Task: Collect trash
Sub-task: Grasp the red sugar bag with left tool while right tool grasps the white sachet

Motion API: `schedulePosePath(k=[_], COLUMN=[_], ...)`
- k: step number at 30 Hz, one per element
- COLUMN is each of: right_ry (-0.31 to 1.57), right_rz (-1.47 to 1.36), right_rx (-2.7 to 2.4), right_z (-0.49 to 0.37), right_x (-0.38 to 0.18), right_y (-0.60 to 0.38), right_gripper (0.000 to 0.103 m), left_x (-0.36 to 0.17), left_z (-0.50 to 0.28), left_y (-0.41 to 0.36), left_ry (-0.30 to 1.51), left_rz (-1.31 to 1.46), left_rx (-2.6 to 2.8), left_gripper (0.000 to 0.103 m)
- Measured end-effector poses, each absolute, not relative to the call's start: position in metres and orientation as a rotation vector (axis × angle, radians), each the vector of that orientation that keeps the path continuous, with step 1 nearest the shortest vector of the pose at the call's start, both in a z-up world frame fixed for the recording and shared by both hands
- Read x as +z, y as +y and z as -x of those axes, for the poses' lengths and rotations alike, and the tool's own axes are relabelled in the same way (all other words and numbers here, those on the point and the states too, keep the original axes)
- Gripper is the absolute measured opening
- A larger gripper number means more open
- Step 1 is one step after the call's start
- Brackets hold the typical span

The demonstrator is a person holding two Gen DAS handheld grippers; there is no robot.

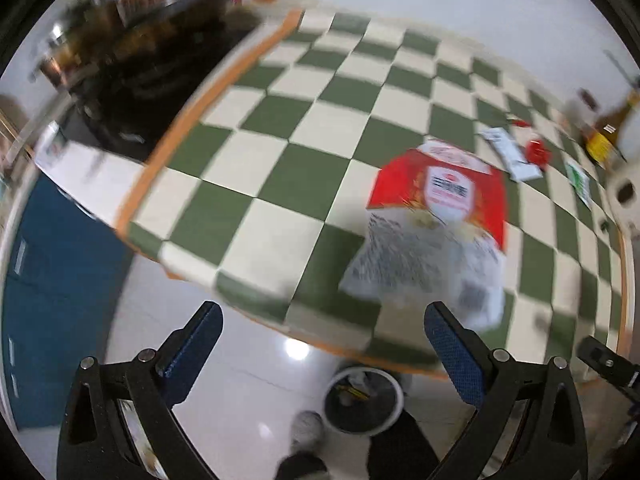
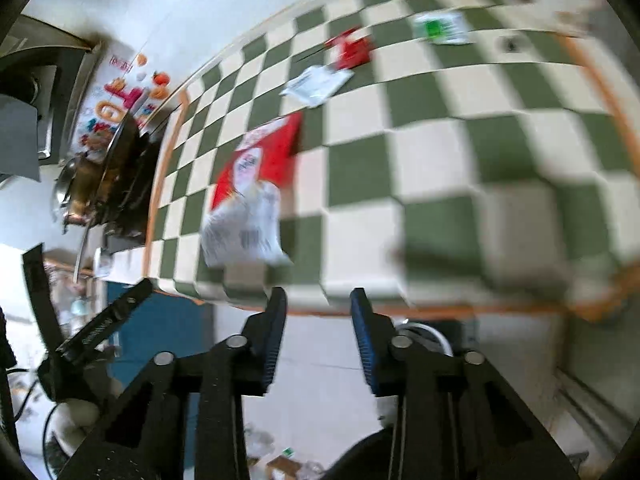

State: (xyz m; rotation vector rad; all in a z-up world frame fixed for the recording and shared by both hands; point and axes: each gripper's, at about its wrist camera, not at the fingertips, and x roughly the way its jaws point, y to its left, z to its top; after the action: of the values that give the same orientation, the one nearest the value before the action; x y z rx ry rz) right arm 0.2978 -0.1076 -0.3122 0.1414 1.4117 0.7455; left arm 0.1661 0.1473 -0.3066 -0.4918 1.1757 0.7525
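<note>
Green and cream checks cover the tablecloth (image 1: 280,152), which is edged by an orange border and seen blurred in both wrist views. On it, a large red and white wrapper (image 1: 436,216) is laid flat near the table's near edge, its white printed end toward the cameras. Farther off and to the right in the left wrist view, a white paper wrapper (image 1: 508,154) is seen, with a small red wrapper (image 1: 538,152) just beside it and a green and white packet (image 1: 580,182) further right. The same pieces are seen in the right wrist view: the red and white wrapper (image 2: 252,196), the white paper wrapper (image 2: 318,85), the small red wrapper (image 2: 352,49) and the green and white packet (image 2: 440,28).

The left gripper (image 1: 322,356) is held above the floor just off the table's near edge, its blue-padded jaws spread wide with nothing between them. The right gripper (image 2: 318,336) is held likewise off the near edge, its jaws set apart by a narrower gap and also empty. Neither gripper is touching any wrapper.

Below the table edge, on the glossy pale floor, a round white-rimmed bin (image 1: 362,400) is seen with some scraps inside. A dark cluttered rack (image 1: 132,68) is seen at the table's far left.
</note>
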Motion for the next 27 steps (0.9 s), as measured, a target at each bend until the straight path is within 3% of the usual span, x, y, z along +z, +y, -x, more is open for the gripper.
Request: schedulePosePath(k=[7, 14, 18, 20, 27], right_ry=[1.533, 1.576, 1.594, 1.597, 1.549], right_rz=[-0.039, 0.044, 0.04, 0.066, 0.083], right_rx=[0.908, 1.013, 1.064, 1.074, 1.034], right_z=[-0.378, -0.39, -0.389, -0.39, -0.407], right_x=[-0.383, -0.415, -0.42, -0.419, -0.398], right_y=[0.011, 0.056, 0.068, 0.072, 0.053], right_gripper=[0.009, 0.0, 0.0, 0.0, 0.002], left_x=[-0.385, -0.38, -0.372, -0.366, -0.316], left_z=[-0.228, -0.255, -0.254, -0.248, -0.229], left_y=[0.201, 0.176, 0.156, 0.155, 0.142], left_ry=[1.346, 1.318, 1.294, 1.297, 1.19], left_rz=[0.62, 0.521, 0.501, 0.454, 0.405], left_rx=[0.61, 0.514, 0.538, 0.62, 0.835], left_gripper=[0.103, 0.1, 0.074, 0.03, 0.02])
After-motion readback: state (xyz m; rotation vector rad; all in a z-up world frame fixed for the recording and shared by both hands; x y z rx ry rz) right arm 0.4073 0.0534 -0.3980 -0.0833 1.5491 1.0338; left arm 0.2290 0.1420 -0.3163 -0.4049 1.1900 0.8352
